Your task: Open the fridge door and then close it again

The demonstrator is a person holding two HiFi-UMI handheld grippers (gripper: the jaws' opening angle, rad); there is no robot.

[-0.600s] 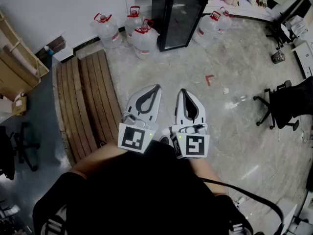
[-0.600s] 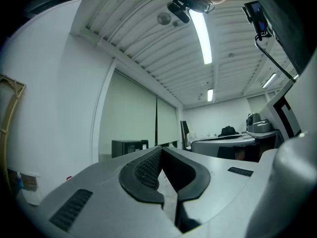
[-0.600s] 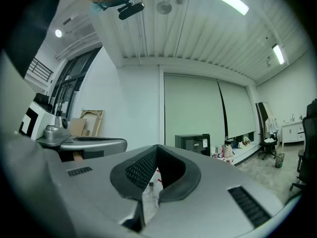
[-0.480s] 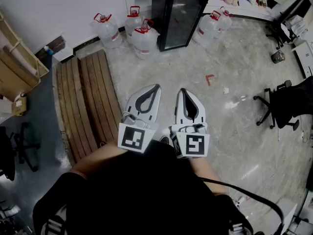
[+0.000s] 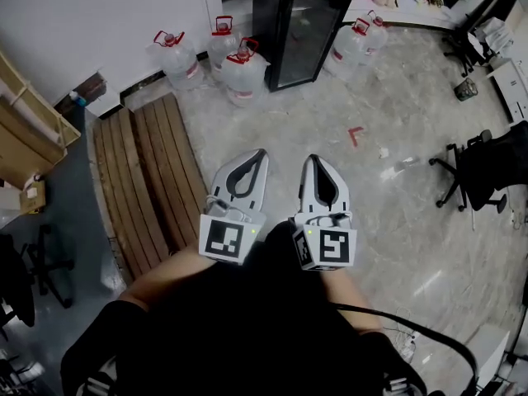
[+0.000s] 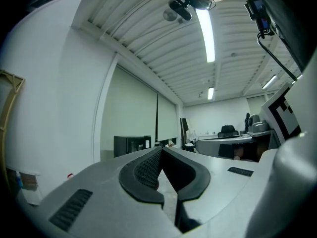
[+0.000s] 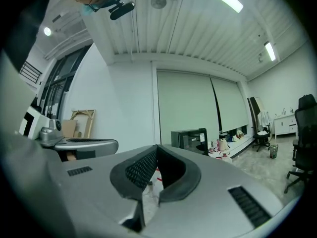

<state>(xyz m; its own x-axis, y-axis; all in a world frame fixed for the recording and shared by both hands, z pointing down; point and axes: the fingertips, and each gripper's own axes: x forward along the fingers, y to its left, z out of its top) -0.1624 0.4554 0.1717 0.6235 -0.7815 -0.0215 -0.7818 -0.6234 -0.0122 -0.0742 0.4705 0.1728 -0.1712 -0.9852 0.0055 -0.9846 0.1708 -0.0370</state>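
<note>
The fridge is a tall black cabinet with a glass door, standing shut at the far end of the floor. It shows small in the left gripper view and in the right gripper view. My left gripper and right gripper are held side by side close to my body, well short of the fridge and pointing toward it. Both are shut with nothing between the jaws. Each gripper's own view shows the pads meeting at the tip, left and right.
Large water bottles stand left of the fridge and right of it. A wooden pallet lies on the floor at left, wooden frames lean further left, and an office chair stands at right. A red mark is on the floor.
The head view has shifted slightly, so both grippers sit a touch lower in the picture. Their jaws stay shut as before.
</note>
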